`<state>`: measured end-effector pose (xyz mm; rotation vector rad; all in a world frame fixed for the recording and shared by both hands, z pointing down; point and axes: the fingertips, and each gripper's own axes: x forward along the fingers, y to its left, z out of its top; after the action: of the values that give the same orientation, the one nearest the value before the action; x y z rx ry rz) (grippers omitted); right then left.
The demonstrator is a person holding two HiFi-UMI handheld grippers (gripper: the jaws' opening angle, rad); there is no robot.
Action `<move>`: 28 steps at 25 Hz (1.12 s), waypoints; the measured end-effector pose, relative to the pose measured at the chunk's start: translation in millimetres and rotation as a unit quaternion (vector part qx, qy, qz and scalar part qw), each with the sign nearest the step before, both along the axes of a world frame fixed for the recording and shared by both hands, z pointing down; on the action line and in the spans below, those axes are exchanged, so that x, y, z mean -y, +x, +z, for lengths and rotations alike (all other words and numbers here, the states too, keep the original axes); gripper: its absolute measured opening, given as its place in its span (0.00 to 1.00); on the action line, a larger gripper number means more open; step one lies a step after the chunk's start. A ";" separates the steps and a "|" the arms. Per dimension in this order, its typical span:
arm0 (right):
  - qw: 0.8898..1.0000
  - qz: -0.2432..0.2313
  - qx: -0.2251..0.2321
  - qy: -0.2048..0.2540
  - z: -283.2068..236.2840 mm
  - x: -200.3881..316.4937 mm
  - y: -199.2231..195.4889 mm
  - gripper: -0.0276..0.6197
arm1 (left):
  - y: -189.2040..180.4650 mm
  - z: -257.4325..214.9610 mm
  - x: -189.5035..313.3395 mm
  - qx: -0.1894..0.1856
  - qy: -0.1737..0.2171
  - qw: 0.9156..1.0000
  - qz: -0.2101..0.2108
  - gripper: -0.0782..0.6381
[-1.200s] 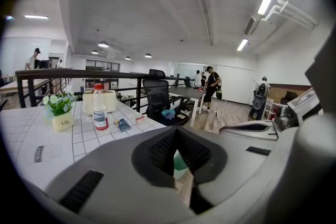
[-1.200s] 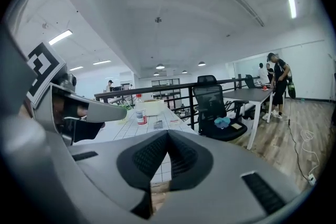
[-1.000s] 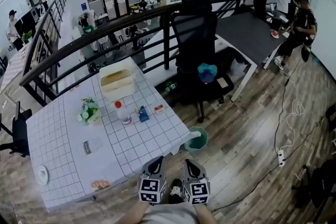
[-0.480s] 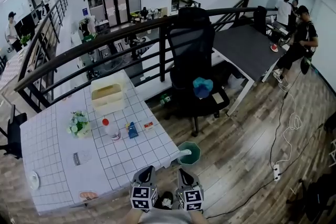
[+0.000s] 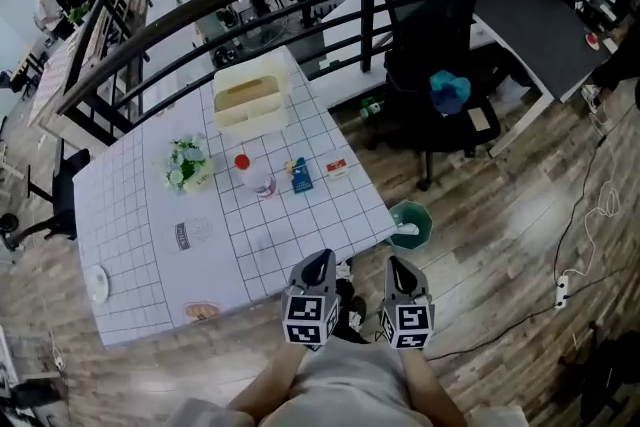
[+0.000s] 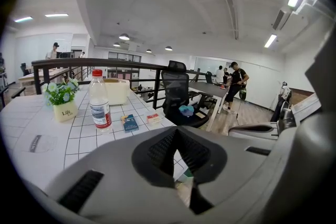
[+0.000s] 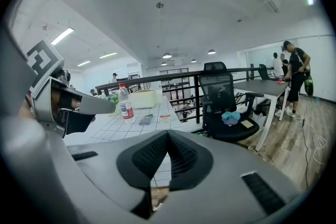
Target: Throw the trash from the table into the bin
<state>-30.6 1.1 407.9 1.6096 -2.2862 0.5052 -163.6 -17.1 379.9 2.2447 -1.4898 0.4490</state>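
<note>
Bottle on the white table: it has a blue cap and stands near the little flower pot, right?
Not quite. The cap of the bottle is red, not blue, as the left gripper view shows. It does stand on the white table near the little flower pot.

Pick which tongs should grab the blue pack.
Left, probably. Both are shut and empty, but the left tongs sit at the table edge facing the blue pack; the right tongs sit nearer the bin.
</note>
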 end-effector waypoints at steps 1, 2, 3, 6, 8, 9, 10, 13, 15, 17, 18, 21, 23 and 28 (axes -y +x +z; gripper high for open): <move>1.000 -0.004 -0.003 -0.003 1.2 5.7 -2.3 0.03 | -2.6 1.8 4.8 0.000 -0.004 1.000 -0.004 0.14; 1.000 -0.007 -0.006 -0.005 1.8 11.9 -4.6 0.03 | -4.9 2.5 10.4 0.000 -0.006 1.000 -0.008 0.14; 1.000 -0.010 -0.009 -0.006 2.2 18.4 -7.0 0.03 | -7.0 2.7 16.2 0.000 -0.008 1.000 -0.012 0.14; 1.000 -0.017 -0.015 -0.011 5.3 40.4 -15.2 0.03 | -12.0 2.9 35.9 -0.001 -0.008 1.000 -0.019 0.14; 0.999 -0.023 -0.021 -0.015 7.2 57.4 -21.5 0.03 | -15.8 3.6 50.1 -0.004 -0.010 1.000 -0.025 0.14; 0.999 -0.025 -0.024 -0.016 8.0 66.3 -25.1 0.03 | -17.8 4.1 57.0 -0.006 -0.012 1.000 -0.028 0.14; 0.999 -0.029 -0.027 -0.018 8.8 75.6 -29.1 0.03 | -19.8 4.7 63.8 -0.007 -0.013 0.999 -0.030 0.14; 0.998 -0.039 -0.038 -0.023 13.6 104.1 -43.2 0.11 | -24.0 9.5 84.7 -0.013 -0.020 0.999 -0.038 0.14; 0.997 -0.046 -0.044 -0.032 19.8 121.9 -54.1 0.11 | -25.8 15.7 98.3 -0.017 -0.028 0.999 -0.040 0.14; 0.996 -0.055 -0.047 -0.043 27.3 137.0 -65.6 0.11 | -26.8 23.6 109.4 -0.018 -0.036 0.998 -0.038 0.14; 0.996 -0.059 -0.049 -0.050 31.4 143.5 -70.9 0.11 | -27.6 28.0 114.2 -0.018 -0.041 0.998 -0.037 0.14; 0.994 -0.070 -0.053 -0.070 44.6 160.1 -85.0 0.12 | -33.5 39.4 126.9 -0.020 -0.057 0.997 -0.039 0.14; 0.992 -0.076 -0.057 -0.083 54.2 170.5 -92.5 0.12 | -38.0 46.7 134.1 -0.022 -0.068 0.997 -0.042 0.14; 0.988 -0.070 -0.069 -0.116 74.2 198.6 -102.5 0.19 | -43.5 61.5 152.2 -0.034 -0.089 0.995 -0.041 0.14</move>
<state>-133.1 -197.5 482.1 1.3203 -2.1320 0.5821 -207.1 -169.3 441.5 2.0335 -1.4419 0.4573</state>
